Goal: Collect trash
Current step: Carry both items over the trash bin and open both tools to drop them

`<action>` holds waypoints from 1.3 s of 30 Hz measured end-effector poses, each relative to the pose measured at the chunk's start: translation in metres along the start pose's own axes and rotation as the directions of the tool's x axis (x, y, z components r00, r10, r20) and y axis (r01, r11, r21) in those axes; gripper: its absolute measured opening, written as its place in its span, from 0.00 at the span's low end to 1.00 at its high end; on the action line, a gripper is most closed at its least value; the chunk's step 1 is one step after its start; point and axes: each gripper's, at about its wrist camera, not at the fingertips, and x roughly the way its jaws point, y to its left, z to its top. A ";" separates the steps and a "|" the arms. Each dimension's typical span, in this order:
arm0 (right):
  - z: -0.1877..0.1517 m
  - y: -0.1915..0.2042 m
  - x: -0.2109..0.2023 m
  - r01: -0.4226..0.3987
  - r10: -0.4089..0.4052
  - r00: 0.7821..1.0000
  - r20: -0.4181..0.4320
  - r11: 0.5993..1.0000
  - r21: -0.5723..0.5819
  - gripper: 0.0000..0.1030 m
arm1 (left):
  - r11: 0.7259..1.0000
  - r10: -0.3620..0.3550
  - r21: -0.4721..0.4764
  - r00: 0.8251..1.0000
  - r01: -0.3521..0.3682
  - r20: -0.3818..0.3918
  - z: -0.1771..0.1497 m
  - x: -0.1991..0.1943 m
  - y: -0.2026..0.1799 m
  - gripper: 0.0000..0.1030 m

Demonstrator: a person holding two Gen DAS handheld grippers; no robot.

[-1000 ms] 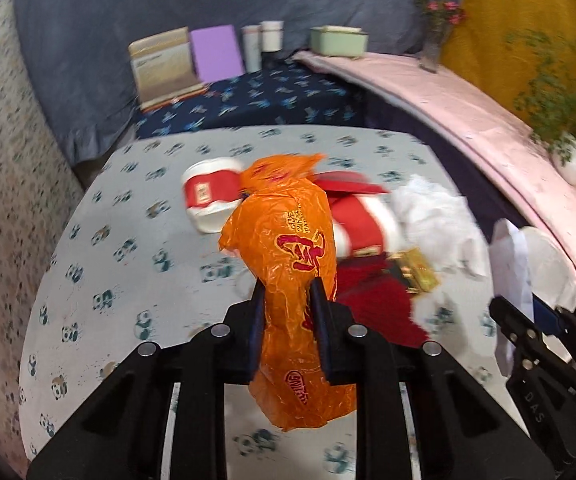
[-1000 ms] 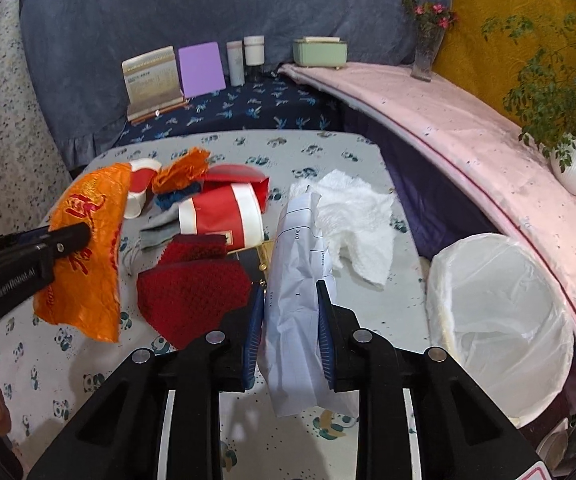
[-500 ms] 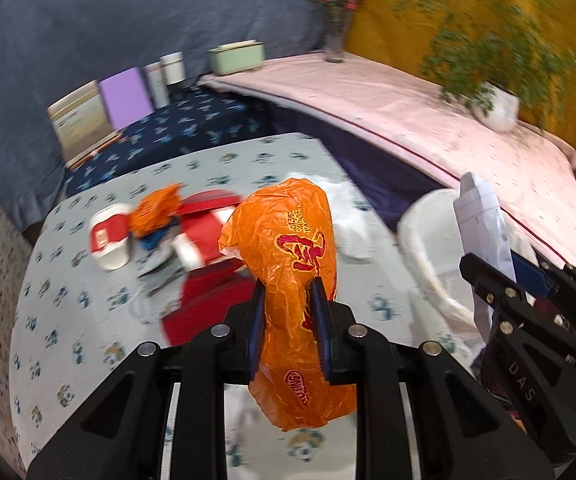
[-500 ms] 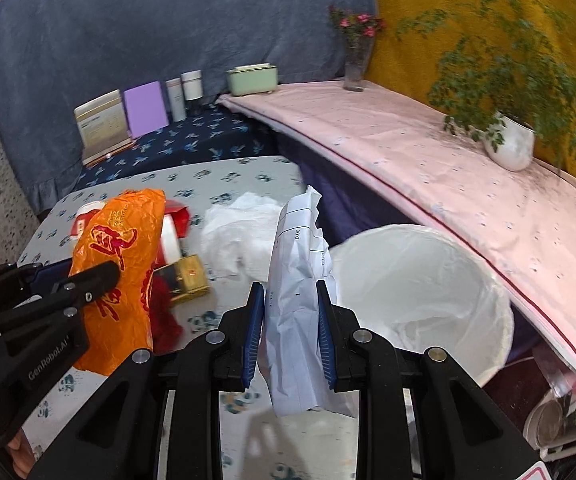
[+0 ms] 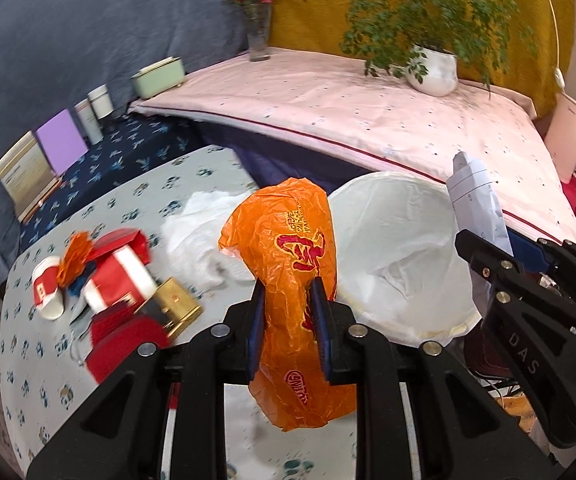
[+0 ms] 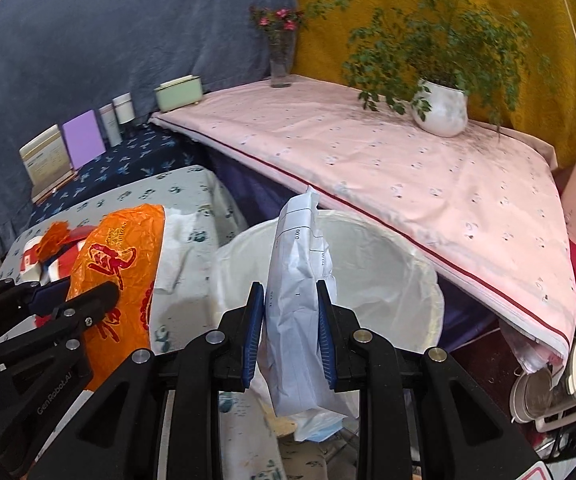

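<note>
**Left wrist view: two grabbers carry trash by the white bin**

In the left wrist view, the left gripper (image 5: 288, 322) pinches an orange wrapper (image 5: 288, 264) between its blue pads. The wrapper is crinkly with red writing, and it sticks up above the pads and hangs down below them. Behind it is the trash bin (image 5: 404, 256), lined with a white bag. The bin stands just beside the table (image 5: 27, 360), which has a cloth with little pandas on it.

More trash lies on the table: a red and white box (image 5: 117, 276), a gold box (image 5: 173, 300), a red mesh piece (image 5: 123, 340), a small red and white cup (image 5: 47, 290) and a crumpled white tissue (image 5: 199, 228).

In the right wrist view, the right gripper (image 6: 290, 332) pinches a crumpled white paper (image 6: 298, 304) with print on it. The paper is upright in front of the bin's open mouth. The left gripper and its orange wrapper show at the left side, near the bin's rim.

Far back, a potted plant (image 6: 444, 108) and a vase of flowers (image 6: 279, 60) stand on a pink cloth.
</note>
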 end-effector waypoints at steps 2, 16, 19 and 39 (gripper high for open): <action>0.000 -0.009 0.004 0.009 -0.009 1.000 -0.004 1.000 0.014 0.23 | 1.000 -0.008 0.011 1.000 0.008 -0.003 0.004 0.006 -0.008 0.21; 0.007 -0.047 0.042 0.029 -0.025 0.999 -0.048 0.996 0.084 0.24 | 0.996 -0.043 0.075 0.999 0.045 -0.028 0.027 0.052 -0.040 0.22; 0.008 -0.047 0.047 0.031 -0.026 0.998 -0.053 0.996 0.082 0.25 | 0.995 -0.062 0.081 0.998 0.064 -0.030 0.031 0.060 -0.043 0.24; 0.019 -0.043 0.017 0.066 -0.068 0.997 0.023 0.994 0.090 0.53 | 0.999 -0.033 0.036 0.999 0.032 0.020 0.032 0.045 -0.027 0.66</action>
